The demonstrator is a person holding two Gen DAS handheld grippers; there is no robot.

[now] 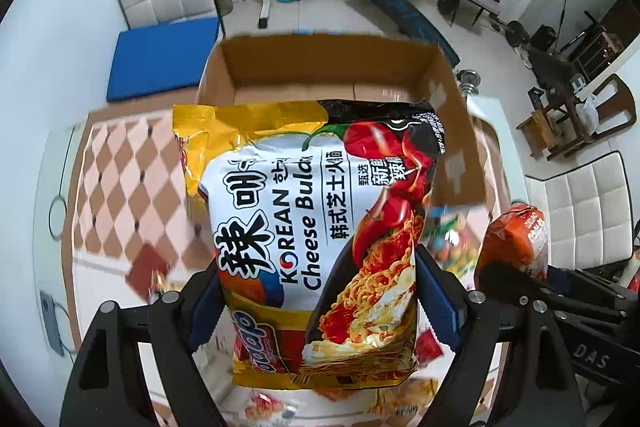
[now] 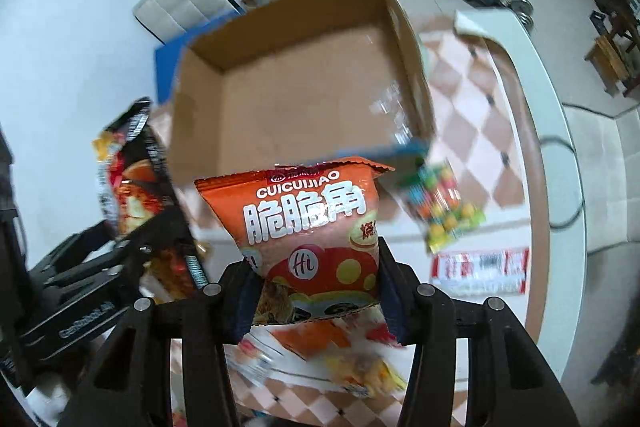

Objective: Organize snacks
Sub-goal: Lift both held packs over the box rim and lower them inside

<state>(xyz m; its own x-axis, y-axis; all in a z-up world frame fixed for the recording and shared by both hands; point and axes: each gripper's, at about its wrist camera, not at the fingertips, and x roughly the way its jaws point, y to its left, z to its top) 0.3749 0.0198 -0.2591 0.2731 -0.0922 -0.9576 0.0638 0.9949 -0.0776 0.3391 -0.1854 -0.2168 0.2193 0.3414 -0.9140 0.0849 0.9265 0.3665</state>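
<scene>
the left tongs (image 1: 316, 311) were clamped on a big noodle packet (image 1: 316, 227), held up in the air in front of the open cardboard box (image 1: 332, 67) that stood toward the far edge of the counter (image 1: 120, 179). the right tongs (image 2: 316, 291) gripped an orange snack bag (image 2: 312, 227), also lifted just before the box. a candy pack (image 2: 444, 211) and a red-and-white packet (image 2: 480, 269) lay on the counter near its right edge.
</scene>
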